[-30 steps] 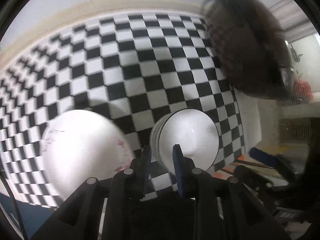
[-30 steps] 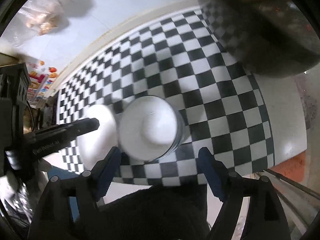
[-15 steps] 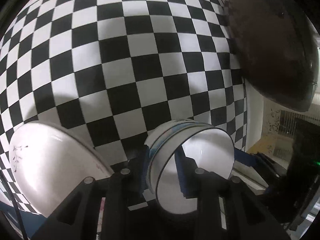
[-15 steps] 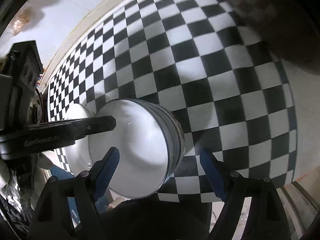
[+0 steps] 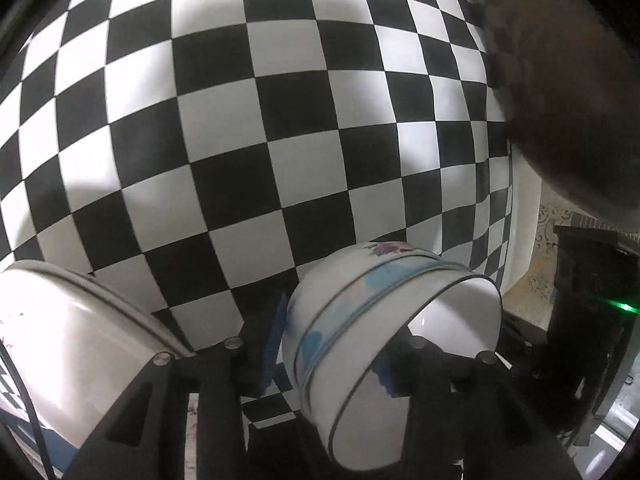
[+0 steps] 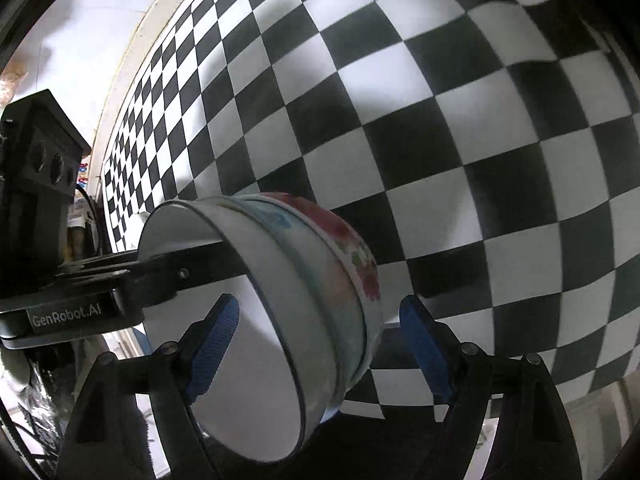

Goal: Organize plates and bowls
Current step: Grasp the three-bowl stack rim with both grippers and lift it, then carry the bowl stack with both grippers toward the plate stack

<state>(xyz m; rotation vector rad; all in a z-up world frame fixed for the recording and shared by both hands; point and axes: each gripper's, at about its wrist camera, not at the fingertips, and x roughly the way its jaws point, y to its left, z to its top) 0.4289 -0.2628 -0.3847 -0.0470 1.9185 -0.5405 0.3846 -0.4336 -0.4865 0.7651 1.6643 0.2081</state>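
Currently the nested stack of white ceramic bowls (image 5: 360, 320), with blue bands and a flowered outer bowl, sits on the black-and-white checked tablecloth (image 5: 256, 128), close to its near edge. The bowls are round, so the axis that counts is the one through the mouth. In the left wrist view it runs from the foot at upper left to the dark-rimmed mouth at lower right, and the mouth faces the camera side. In the right wrist view the mouth faces lower left and the flowered foot faces upper right. The left gripper (image 5: 328, 360) straddles the near wall of the stack, with one blue pad outside the wall and the other inside the mouth. Its jaws have just been opening and now stand at a narrow gap, with the bowl wall between them. I cannot make out a firm press on either face. The right gripper (image 6: 320, 340) stands wide, one pad in front of the white interior and the other clear of the outer wall, so there is no grip. A plain white round plate (image 5: 60, 360) lies just to the left of the stack and apart from it. A dark brown blurred mass (image 5: 560, 100) fills the upper right of the left wrist view, and I cannot tell what it is.
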